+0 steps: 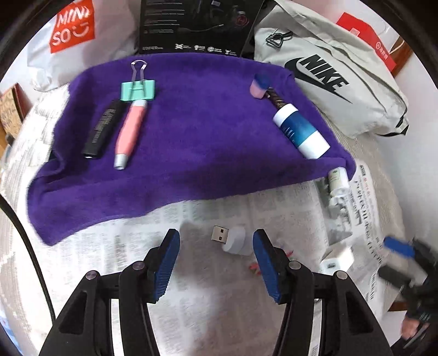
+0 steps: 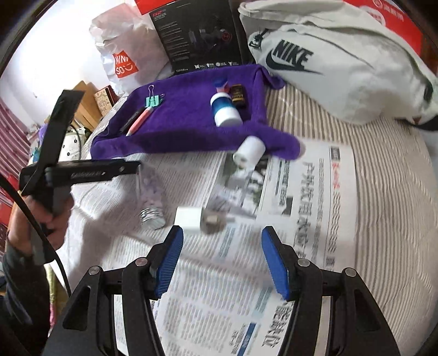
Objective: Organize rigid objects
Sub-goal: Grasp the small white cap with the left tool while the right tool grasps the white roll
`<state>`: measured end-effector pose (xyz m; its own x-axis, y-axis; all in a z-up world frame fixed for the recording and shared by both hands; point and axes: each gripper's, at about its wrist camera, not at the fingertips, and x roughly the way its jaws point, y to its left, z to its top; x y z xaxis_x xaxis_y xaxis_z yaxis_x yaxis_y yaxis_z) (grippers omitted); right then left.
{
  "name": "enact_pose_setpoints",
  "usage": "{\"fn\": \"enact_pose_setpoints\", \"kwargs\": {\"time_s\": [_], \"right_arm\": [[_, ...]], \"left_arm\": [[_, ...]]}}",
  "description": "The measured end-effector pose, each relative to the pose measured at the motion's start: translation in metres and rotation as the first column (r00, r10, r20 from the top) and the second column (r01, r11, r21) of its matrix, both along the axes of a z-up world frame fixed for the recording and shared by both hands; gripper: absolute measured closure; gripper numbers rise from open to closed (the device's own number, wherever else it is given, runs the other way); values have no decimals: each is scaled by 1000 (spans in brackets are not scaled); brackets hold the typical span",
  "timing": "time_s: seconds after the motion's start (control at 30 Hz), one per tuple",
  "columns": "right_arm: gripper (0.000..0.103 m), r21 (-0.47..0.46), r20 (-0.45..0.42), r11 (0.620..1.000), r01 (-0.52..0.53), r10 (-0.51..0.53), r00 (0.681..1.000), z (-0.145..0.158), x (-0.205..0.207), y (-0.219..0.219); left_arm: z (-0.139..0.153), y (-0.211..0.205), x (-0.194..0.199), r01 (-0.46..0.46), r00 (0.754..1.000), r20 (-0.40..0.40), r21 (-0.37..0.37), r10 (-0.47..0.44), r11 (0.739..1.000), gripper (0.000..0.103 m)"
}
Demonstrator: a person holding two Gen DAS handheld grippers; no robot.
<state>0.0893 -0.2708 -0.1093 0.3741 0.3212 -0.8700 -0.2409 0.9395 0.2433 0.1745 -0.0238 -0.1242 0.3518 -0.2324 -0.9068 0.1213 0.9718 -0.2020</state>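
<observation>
On the purple towel [image 1: 191,142], spread over newspaper [image 1: 191,273] on a striped bed, the sorted items lie in two groups. Toward the towel's left end: a mint binder clip [image 1: 138,89], a black tube [image 1: 102,130] and a pink-and-silver pen [image 1: 130,134] side by side, the pen's top touching the clip. Toward its right end: a blue-and-white bottle [image 1: 301,131] lying on its side, with a pink-and-blue eraser [image 1: 259,86] behind it and a dark item between them, too blurred to identify. A small white bottle [image 1: 338,179] lies just off the towel's front right corner, on the newspaper.

Left gripper [image 1: 216,263]: fingers wide apart, holding nothing. A white USB plug [image 1: 231,239] lies on the newspaper in front of the towel, between the fingertips but apart from both.

Right gripper [image 2: 221,260]: fingers wide apart, holding nothing. A white charger block [image 2: 189,220] lies on the newspaper just ahead of its left finger, near a clear screw-neck bottle [image 2: 152,197], possibly plastic.

Behind the towel stand a Nike bag [image 1: 336,79], a black box [image 1: 194,26] and a Miniso bag [image 1: 74,30].
</observation>
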Motion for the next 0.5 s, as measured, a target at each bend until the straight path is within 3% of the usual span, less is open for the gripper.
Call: {"fn": "enact_pose_setpoints", "kwargs": {"time_s": [0.1,0.27,0.4,0.5], "right_arm": [[44,13,-13,1000,-1,1,1000,-4,-2,0],[44,21,-20,1000,-2,2,1000,-8,0,-1],[44,29,-33,1000,-1,2,999,-12,2,0],[44,27,-45,1000,-10,11,999,-17,4,3]], "left_arm": [[-2,-11,1,28,1000,3,31,-28,999,49],[-7,-14,-9,44,999,25,166,-49,985,49],[-4,-7,-14,65,996,48,129,-72,989,50],[1,-11,-12,96,991,77,144,-108,985,49]]}}
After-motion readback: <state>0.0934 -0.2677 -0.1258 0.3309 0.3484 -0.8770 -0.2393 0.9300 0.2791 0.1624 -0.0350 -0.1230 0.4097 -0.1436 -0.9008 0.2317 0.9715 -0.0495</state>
